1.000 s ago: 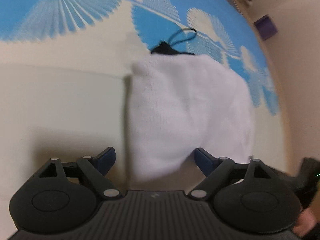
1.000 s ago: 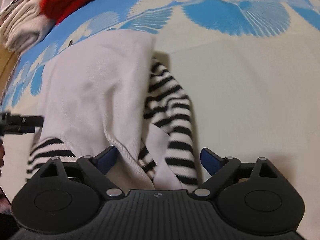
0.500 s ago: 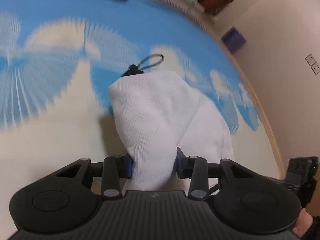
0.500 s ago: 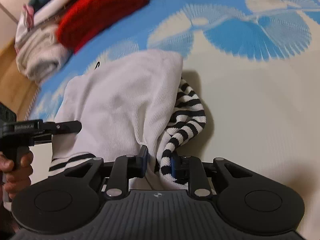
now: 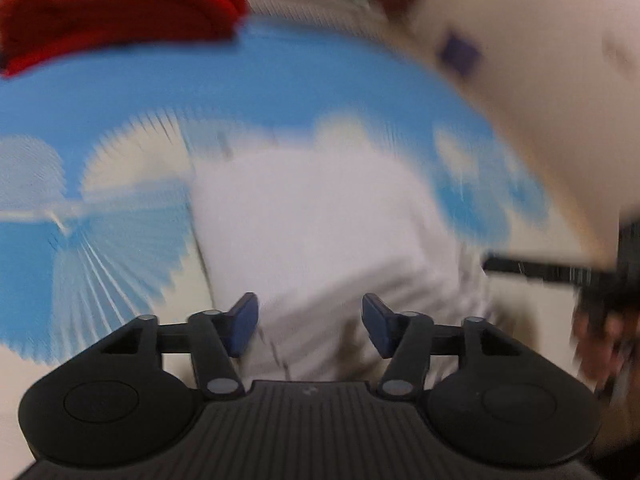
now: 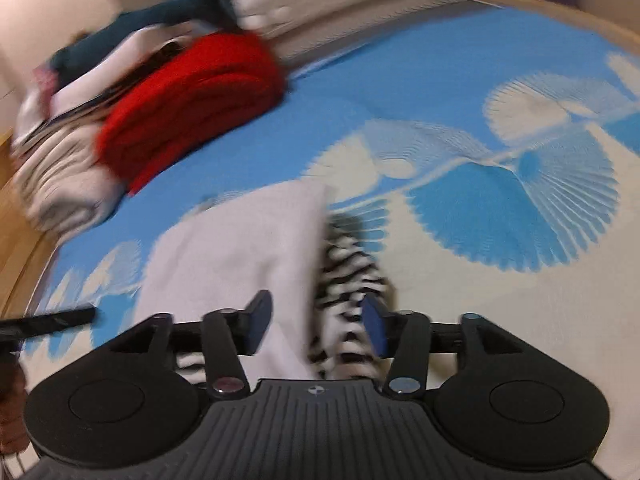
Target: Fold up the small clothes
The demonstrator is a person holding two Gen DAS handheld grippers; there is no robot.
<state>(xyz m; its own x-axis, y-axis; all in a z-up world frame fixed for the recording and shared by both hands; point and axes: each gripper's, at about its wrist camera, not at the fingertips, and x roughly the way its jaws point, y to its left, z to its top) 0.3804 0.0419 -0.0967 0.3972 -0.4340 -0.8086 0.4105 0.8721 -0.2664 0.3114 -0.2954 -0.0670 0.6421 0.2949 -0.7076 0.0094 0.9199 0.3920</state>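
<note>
Both views motion-blurred. White garment (image 5: 320,240) lies folded on the blue-and-cream patterned mat (image 6: 500,220), roughly mid-surface, with a black-and-white striped piece (image 6: 352,276) sticking out from under its right side as seen from the right wrist camera. Whether the striped part is a separate item or part of the same garment, cannot tell.

Left gripper (image 5: 310,324): jaws partly apart, have just been opening; the white cloth shows between the blue fingers (image 5: 242,322), but the pads stand off it, no pinch. Right gripper (image 6: 318,322): jaws also partly apart, just been opening; the edge of the white fabric and the striped piece sit between the fingers (image 6: 376,330), not clamped.

Right gripper shows in the left view as a dark bar (image 5: 536,268) at the right edge, with a blurred hand (image 5: 600,332) below it. Left gripper shows as a thin black bar (image 6: 52,320) at the left edge of the right view.

Toward the mat's far left corner: red knit bundle (image 6: 192,100) lying against a heap of pale and dark clothes (image 6: 68,168). Purple box (image 5: 458,54) by the wall beyond the mat.
</note>
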